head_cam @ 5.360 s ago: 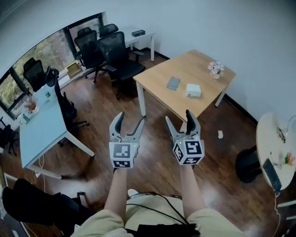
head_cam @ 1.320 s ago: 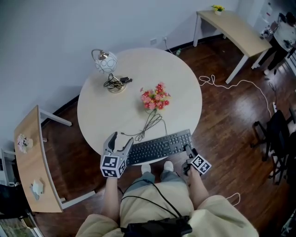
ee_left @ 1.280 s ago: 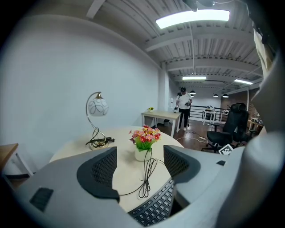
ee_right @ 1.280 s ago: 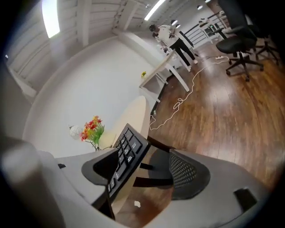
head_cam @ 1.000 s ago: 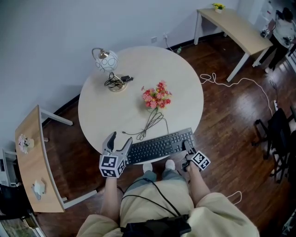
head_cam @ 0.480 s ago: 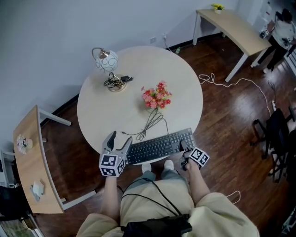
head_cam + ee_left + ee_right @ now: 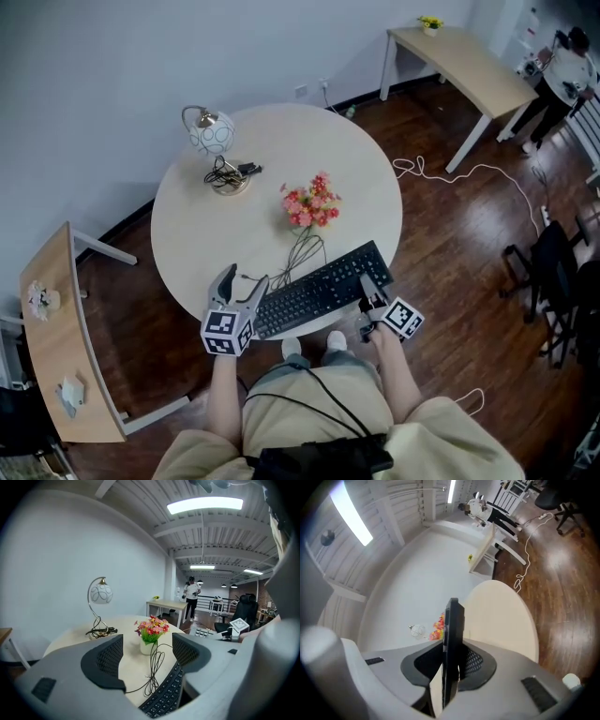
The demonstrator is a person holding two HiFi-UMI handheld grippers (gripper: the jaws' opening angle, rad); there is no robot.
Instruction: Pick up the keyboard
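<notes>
A black keyboard [image 7: 319, 286] lies across the near edge of the round pale table [image 7: 272, 150], its right end lifted off the top. My right gripper [image 7: 368, 302] is shut on that right end. In the right gripper view the keyboard [image 7: 453, 620] stands edge-on, pinched between the pads of the right gripper [image 7: 451, 663]. My left gripper [image 7: 244, 278] is open beside the keyboard's left end, with nothing between its fingers. In the left gripper view, the keyboard [image 7: 168, 695] runs below the open left gripper [image 7: 146, 656]. Its cable [image 7: 302, 251] coils toward the flowers.
A vase of pink flowers [image 7: 309, 202] stands mid-table and a globe lamp [image 7: 208, 131] at the far left. Wooden desks stand at the far right [image 7: 459, 56] and left [image 7: 47, 328]. A cord [image 7: 459, 173] lies on the floor; a person [image 7: 562, 66] stands far right.
My right gripper has shut on the keyboard's right end and risen with it, so that end has swung up and away from the table edge. The left gripper has stayed put.
</notes>
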